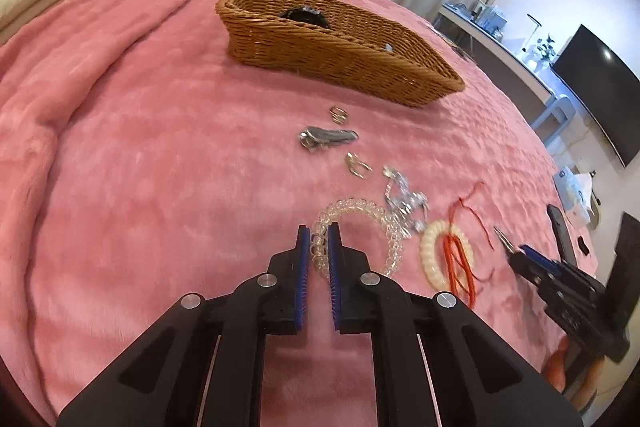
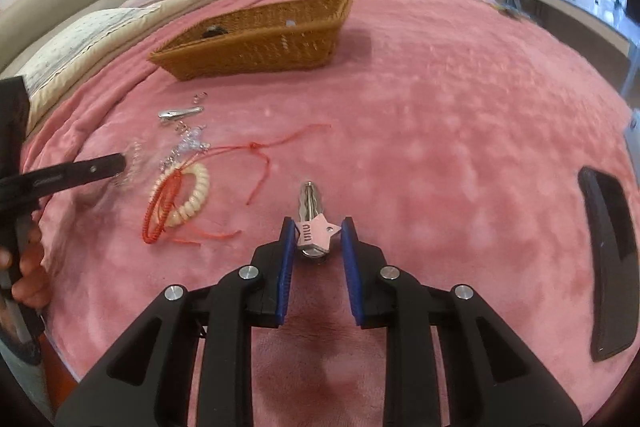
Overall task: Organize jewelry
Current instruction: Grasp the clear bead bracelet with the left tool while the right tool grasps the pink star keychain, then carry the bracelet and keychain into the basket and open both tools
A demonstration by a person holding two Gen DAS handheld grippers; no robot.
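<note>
While both grips are set, the step in hand is the carry to the wicker basket (image 1: 340, 55), upper centre of the frame on the pink bed blanket (image 1: 140, 147).

- Left hand-held gripper (image 1: 319, 233): pinching the clear bead bracelet (image 1: 360, 223), lower centre. Lift gently; most of the loop trails toward the silver chain (image 1: 404, 199).
- Right hand-held gripper (image 2: 318, 227): clamped on the pink star hair clip (image 2: 316, 227), lower centre. Hold it level; only the star's points seem caught.
- Left loose: cream coil hair tie (image 2: 192, 199), red cord (image 2: 256, 151).
</note>
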